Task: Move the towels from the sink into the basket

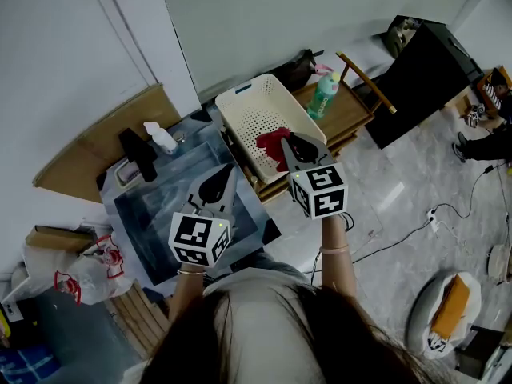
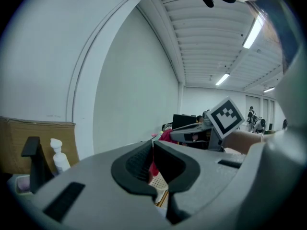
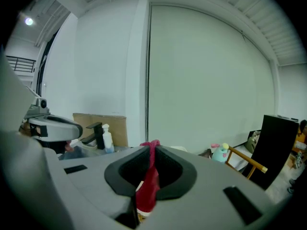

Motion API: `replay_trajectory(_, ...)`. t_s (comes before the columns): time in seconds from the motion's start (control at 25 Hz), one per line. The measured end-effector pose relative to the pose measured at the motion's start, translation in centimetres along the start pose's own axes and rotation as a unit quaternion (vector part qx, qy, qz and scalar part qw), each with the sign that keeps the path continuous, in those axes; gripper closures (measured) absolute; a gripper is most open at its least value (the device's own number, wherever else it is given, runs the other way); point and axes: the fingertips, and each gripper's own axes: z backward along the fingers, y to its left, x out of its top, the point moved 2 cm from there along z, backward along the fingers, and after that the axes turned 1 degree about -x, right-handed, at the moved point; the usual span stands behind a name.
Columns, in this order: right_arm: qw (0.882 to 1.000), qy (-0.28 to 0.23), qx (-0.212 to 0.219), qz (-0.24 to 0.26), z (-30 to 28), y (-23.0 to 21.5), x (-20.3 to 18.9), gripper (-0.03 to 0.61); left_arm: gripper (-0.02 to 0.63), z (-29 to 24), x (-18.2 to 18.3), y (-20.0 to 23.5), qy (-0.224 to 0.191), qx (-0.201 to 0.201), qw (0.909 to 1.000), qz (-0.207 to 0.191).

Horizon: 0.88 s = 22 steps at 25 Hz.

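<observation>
A red towel hangs from my right gripper, which is shut on it; the cloth runs between the jaws. It dangles over the near end of the white perforated basket. My left gripper is over the right edge of the dark sink, jaws together with nothing between them. In the left gripper view the right gripper and the red towel show just past the left gripper's tips. What lies in the sink basin is hard to make out.
A black faucet and a white soap bottle stand at the sink's far side. The basket rests on a wooden rack beside a green bottle. A black cabinet is at the right, a plastic bag at the left.
</observation>
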Motion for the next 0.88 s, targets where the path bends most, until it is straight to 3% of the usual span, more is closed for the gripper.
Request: replay_trajectory(0.88,0.992,0.105,0.016,0.067,-9.4,-2.7,-7.5,0.529,0.603,-2.1,-0.8,-0.8,0.018,-0.016,0.9997,0.007)
